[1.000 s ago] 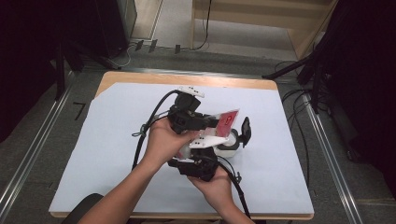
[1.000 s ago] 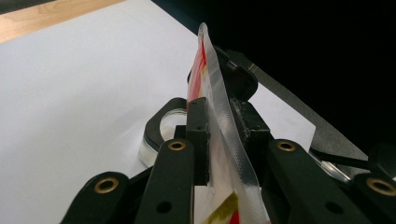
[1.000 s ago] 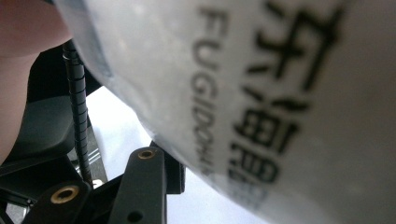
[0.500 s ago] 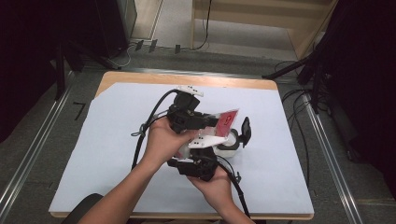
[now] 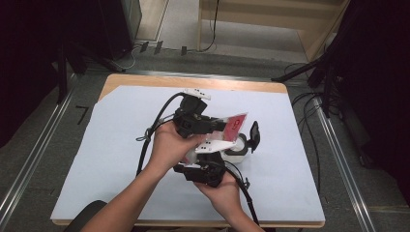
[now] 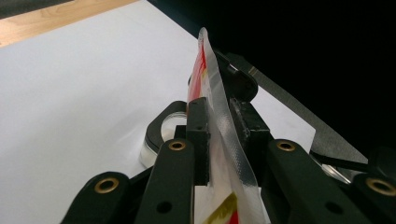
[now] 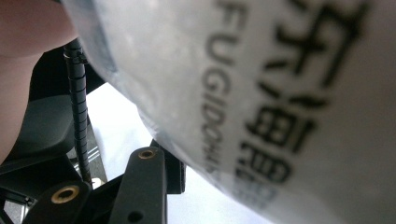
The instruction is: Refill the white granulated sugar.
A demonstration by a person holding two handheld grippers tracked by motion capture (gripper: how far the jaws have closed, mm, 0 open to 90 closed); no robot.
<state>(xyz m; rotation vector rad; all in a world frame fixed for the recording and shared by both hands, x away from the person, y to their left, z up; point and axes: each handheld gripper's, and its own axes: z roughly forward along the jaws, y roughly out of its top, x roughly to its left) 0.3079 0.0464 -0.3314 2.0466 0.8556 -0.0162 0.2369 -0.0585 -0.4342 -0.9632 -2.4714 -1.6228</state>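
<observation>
Nearest you, at the lower centre of the high view, your right tongs point(image 5: 220, 153) reach up under the packet; in the right gripper view one black jaw rises at the lower left and the packet's point(image 7: 261, 93) printed white face presses close above it, so you cannot tell whether those tongs are closed on it or merely resting against it. Just beyond, in the middle of the frame, your left tongs point(image 5: 220, 126) hold the red and clear packet point(image 5: 235, 123) off the table; the left gripper view shows the two jaws narrowed onto its sealed clear edge point(image 6: 219, 135), the packet standing edge-on between them. Below and to the right of the packet sits a small clear jar point(image 5: 238, 147) on the white sheet over the table point(image 5: 96, 159), with a dark lid point(image 5: 254, 135) tipped up at its right side. The step in hand looks like readying the packet above the jar, probably to open it or empty it in. The next move calls for a firm second hold with your right tongs on the opposite edge, keeping the packet's mouth over the jar's opening so nothing spills onto the sheet.
</observation>
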